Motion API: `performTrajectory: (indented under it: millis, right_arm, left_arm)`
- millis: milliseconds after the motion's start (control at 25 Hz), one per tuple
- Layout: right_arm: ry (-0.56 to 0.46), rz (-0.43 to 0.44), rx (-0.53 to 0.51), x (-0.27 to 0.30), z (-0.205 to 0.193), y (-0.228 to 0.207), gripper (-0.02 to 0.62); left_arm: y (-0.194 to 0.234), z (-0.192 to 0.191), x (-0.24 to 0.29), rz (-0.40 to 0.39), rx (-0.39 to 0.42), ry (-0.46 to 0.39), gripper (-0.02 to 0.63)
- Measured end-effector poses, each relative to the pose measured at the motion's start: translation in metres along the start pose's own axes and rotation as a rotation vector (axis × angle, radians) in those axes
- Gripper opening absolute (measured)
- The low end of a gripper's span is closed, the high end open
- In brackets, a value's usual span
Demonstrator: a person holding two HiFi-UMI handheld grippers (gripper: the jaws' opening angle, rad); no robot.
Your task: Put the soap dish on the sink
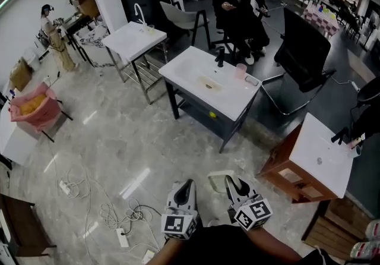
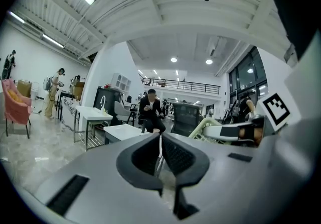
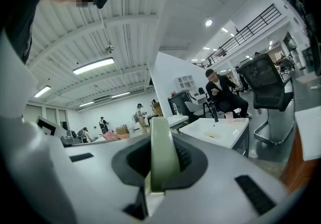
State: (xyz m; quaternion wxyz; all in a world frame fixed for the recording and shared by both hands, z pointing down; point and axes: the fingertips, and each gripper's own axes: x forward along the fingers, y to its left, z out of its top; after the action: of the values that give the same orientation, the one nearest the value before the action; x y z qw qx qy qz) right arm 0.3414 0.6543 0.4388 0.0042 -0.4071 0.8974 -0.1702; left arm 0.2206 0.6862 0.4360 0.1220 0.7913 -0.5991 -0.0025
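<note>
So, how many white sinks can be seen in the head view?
3: the back-left sink, the middle sink and the right sink. Others may be hidden.

Grey marble floor (image 1: 119, 139); loose cables (image 1: 110, 213) and a power strip (image 1: 121, 237) lie on it, lower left. White sink desk (image 1: 190, 68) at upper centre carries a black faucet (image 1: 220, 56), a pink cup (image 1: 240, 70) and a small flat item (image 1: 252, 80) near its right edge. Second white desk (image 1: 127, 41) upper left, third desk (image 1: 323, 151) at right.
</note>
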Motion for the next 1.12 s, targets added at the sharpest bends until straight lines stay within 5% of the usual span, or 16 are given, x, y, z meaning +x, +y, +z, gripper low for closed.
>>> performTrajectory:
  millis: [560,1120]
  right_arm:
    - [0.101,-0.064,-0.039,0.196,0.029,-0.005,0.025]
    - [0.082,-0.115,-0.034,0.343,0.063,0.004,0.025]
  left_arm:
    - [0.172,0.048,0.105,-0.007,-0.05,-0.004,0.017]
    - [0.31,0.097,0.162,-0.007,-0.023,-0.032,0.017]
